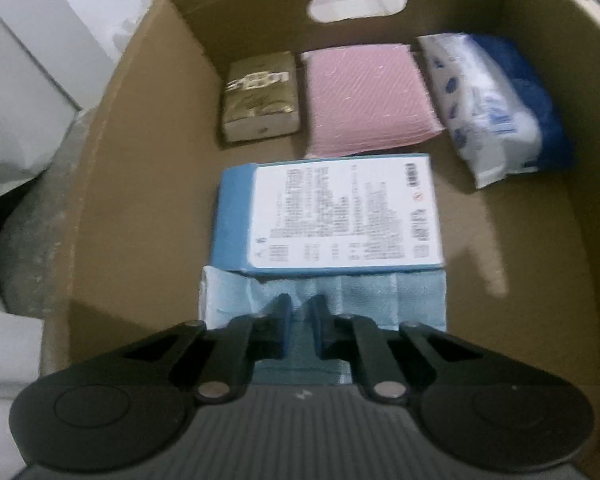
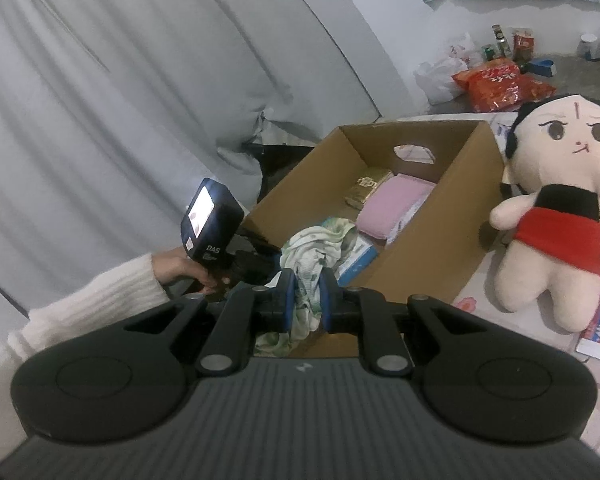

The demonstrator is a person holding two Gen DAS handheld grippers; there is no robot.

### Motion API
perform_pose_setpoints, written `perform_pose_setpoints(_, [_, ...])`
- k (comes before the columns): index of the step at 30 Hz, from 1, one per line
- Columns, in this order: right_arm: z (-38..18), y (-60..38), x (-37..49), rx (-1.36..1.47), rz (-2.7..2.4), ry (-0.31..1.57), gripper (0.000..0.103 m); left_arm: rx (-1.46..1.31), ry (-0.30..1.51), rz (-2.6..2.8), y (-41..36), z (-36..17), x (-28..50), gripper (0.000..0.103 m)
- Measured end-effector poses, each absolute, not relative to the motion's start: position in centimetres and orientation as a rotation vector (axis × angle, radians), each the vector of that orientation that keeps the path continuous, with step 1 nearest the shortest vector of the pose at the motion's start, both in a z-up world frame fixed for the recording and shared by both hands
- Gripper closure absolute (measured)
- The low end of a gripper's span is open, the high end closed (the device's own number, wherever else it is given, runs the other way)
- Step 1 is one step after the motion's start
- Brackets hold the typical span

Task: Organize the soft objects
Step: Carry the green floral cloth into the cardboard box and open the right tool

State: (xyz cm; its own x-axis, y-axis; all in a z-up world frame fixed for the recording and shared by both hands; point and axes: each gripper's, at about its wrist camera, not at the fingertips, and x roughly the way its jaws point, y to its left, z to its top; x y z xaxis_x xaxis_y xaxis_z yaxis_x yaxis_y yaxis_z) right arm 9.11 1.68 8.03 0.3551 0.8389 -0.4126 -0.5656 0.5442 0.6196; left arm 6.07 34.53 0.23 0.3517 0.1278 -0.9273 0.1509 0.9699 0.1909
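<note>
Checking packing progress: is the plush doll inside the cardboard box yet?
No, the plush doll sits outside the cardboard box, beside its right wall in the right wrist view.

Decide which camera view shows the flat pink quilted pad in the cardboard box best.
The left wrist view: the flat pink quilted pad lies fully visible from above. The right wrist view shows it smaller and oblique.

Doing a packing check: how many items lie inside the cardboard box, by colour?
Gold: 1, small box
Pink: 1, pad
White and blue: 1, packet
Blue: 2, labelled box, folded cloth
Total: 5
</note>
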Motion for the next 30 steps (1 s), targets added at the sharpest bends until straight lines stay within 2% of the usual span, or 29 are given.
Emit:
perform_pose_setpoints(3, [7.9, 2.2, 9.2, 0.394, 0.946, 0.779, 0.090, 0.215, 1.210, -0.073, 34.2, 0.6, 6.0, 0.090])
perform_pose_setpoints(7, [7.5, 2.4, 9.5, 0.384, 0.930, 0.788, 0.089, 0.156, 1.217, 0.045, 34.0, 1.0, 6.1, 0.068])
perform_pose_setpoints(11, [7.6, 2.7, 9.8, 0.382, 0.939, 0.782, 0.089, 0.087, 1.175, 0.018, 34.7, 3.0, 5.2, 0.066])
perform_pose_setpoints(21, [9.1, 8.4, 14.5, 0.290, 0.920, 0.794, 0.089, 0.027, 1.189, 0.045, 34.6, 1.7, 6.9, 0.065])
perform_pose_setpoints(28, [9.9, 12.2, 16.6, 0.175, 0.889, 0.816, 0.089, -0.029, 1.171, 0.031, 35.0, 3.7, 5.2, 0.061])
perform_pose_setpoints(30, [9.5, 13.3, 16.9, 0.157, 0.892, 0.850, 0.089, -0.040, 1.142, 0.022, 35.1, 5.2, 3.4, 0.056])
